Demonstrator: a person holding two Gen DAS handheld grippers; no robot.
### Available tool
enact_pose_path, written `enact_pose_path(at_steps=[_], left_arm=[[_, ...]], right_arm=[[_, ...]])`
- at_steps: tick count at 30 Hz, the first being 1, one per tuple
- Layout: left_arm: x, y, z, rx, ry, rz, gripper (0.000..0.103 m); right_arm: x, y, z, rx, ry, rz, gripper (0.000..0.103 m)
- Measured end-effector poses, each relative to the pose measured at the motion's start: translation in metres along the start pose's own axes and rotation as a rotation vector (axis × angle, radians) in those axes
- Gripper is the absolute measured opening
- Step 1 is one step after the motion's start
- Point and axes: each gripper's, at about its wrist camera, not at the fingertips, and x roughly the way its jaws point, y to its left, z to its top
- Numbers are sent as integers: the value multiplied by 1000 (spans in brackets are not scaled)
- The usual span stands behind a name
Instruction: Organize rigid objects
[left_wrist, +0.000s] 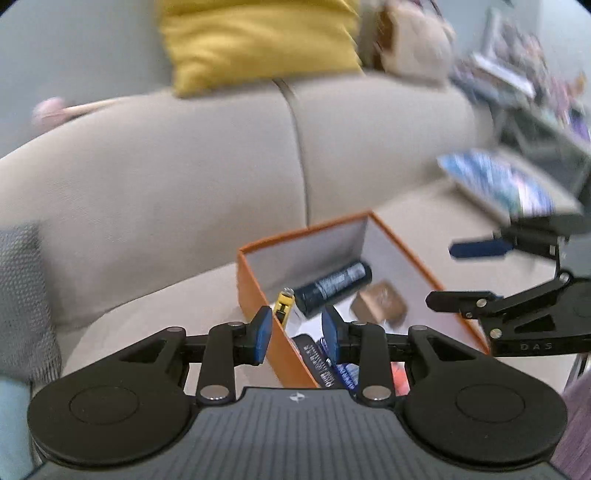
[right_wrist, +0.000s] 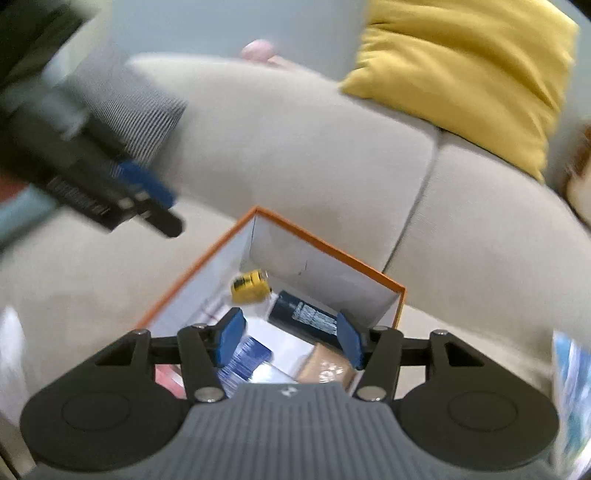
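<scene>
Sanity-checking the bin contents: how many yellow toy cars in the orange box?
1: yellow toy car lies near the orange box far corner, beside the dark cylinder. More could hide under the grippers.

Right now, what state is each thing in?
Orange box: open, no lid on it.
Yellow toy car: lying in the box.
Dark cylinder: on its side in the box.
Left tongs: open, empty.
Right tongs: open, empty.
</scene>
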Motion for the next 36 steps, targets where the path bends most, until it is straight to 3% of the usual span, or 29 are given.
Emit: enact_pose_path(at_steps=[2, 6, 8, 12, 15, 17, 23, 26, 30, 36], left_arm=[[-22, 1, -13, -57, -74, 32, 42], [-55, -1, -45, -133, -199, 128, 68], [-67, 0, -56, -164, -232, 169, 74], [-78, -3, -76, -183, -278, 226, 84], [-87, -10, -88, -164, -309, 263, 90], [-91, -15, -100, -151, -326, 297, 90], [-86, -19, -128, -208, -250, 320, 90], [-86, -20, -139, -253, -232, 313, 92], [-81, -21, -144, -232, -210, 338, 93], [-67, -19, -150, -237, -154, 354, 93]], right_arm=[[-12, 5, -1, 94, -32, -18, 62], [-34, 17, -12, 278, -80, -65, 67], [-41, 28, -22, 330, -90, -99, 70], [-52, 54, -40, 352, -93, -157, 74], [-63, 73, -51, 350, -127, -174, 83], [-70, 84, -62, 374, -146, -176, 85], [-80, 112, -88, 413, -173, -207, 86], [-81, 128, -93, 367, -185, -210, 89], [-82, 137, -93, 314, -195, -212, 91], [-63, 132, -97, 305, -111, -226, 91]])
